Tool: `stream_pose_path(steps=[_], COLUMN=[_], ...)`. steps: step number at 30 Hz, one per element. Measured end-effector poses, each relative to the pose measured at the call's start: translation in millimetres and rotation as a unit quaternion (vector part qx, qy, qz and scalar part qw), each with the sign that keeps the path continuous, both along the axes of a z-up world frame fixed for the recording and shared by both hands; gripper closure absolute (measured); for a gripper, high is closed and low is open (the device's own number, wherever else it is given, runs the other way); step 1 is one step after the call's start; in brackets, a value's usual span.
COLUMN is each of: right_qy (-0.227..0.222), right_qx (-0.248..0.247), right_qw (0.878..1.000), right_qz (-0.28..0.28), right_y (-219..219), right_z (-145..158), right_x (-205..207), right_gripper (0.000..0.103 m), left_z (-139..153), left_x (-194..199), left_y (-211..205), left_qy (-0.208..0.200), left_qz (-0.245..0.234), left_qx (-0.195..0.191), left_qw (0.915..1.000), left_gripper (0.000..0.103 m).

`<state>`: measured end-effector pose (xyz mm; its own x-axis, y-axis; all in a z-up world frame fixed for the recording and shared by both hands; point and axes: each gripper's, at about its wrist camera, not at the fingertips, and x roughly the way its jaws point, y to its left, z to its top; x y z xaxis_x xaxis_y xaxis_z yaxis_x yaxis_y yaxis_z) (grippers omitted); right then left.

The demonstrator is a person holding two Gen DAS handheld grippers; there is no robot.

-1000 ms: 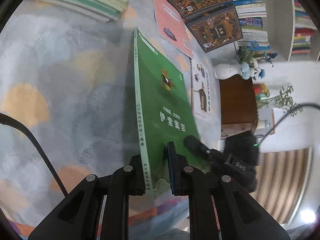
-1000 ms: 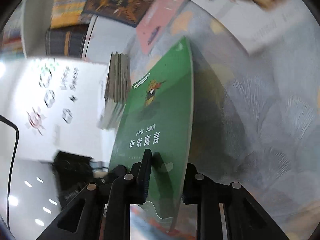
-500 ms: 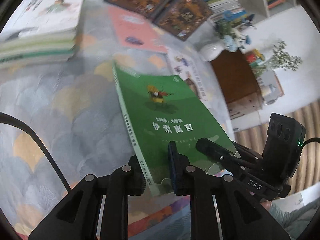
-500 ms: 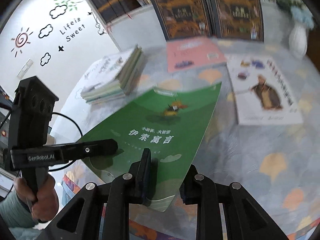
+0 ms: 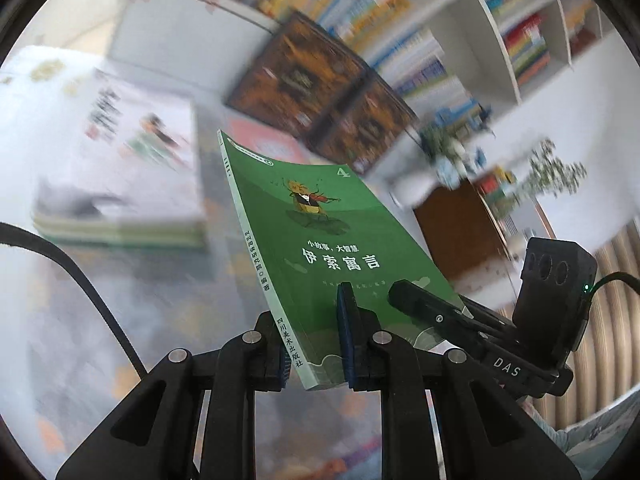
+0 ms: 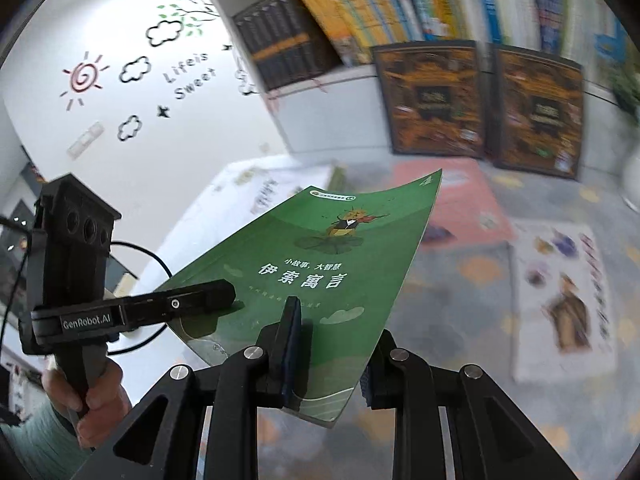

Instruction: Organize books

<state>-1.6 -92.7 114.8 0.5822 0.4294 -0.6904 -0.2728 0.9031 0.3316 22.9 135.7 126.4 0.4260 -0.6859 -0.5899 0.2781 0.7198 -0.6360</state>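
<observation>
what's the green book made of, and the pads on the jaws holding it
The green book looks like a thin paperback: a card cover with a slight sheen, sagging and curling at its free corner, with stacked paper page edges showing at the bottom. The left gripper and right gripper appear to be matte black plastic with metal pins; their dark blue pads look ribbed, probably rubber.

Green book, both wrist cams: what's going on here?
A person holds the green book in the air with both handheld grippers. The left gripper clamps its bottom edge at the spine, the right gripper its bottom edge nearer the open side. Cover up, it hangs above the patterned tabletop, with a stack of books to the left.
</observation>
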Motion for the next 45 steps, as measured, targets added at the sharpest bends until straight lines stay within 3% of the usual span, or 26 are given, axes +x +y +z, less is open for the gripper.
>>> stream_pose_path(steps=[4,9,22,29,34,37,40,45], right_qy=[-0.002,0.026,0.071,0.108,0.111,0.127,0.134,0.152], right_qx=[0.016,0.045,0.053,0.037,0.045,0.045,0.052,0.052], right_qw=[0.999,0.997,0.995,0.992,0.992,0.99,0.989,0.987], right_qz=[0.037,0.059,0.048,0.05,0.049,0.051,0.043,-0.002], right_y=[42,81,116,121,121,113,94,35], right_z=[-6,-26,-66,-89,-89,-86,-85,-90], right_x=[48,102,163,169,167,164,150,97], right_gripper=[0.079,0.078,0.077,0.077,0.073,0.066,0.046,0.045], left_z=[-4,-22,-58,-73,-70,-63,-53,-33], left_x=[24,58,108,92,75,68,62,49], left_y=[39,79,114,143,150,146,134,97], left_qy=[-0.001,0.012,0.045,0.066,0.067,0.059,0.047,0.03], left_qz=[0.053,0.106,0.151,0.203,0.219,0.218,0.205,0.172], left_qx=[-0.001,0.001,0.03,0.039,0.055,0.068,0.082,0.104], left_qw=[0.9986,0.9943,0.9871,0.9762,0.9718,0.9718,0.9743,0.9792], left_gripper=[0.087,0.087,0.084,0.078,0.078,0.078,0.078,0.077])
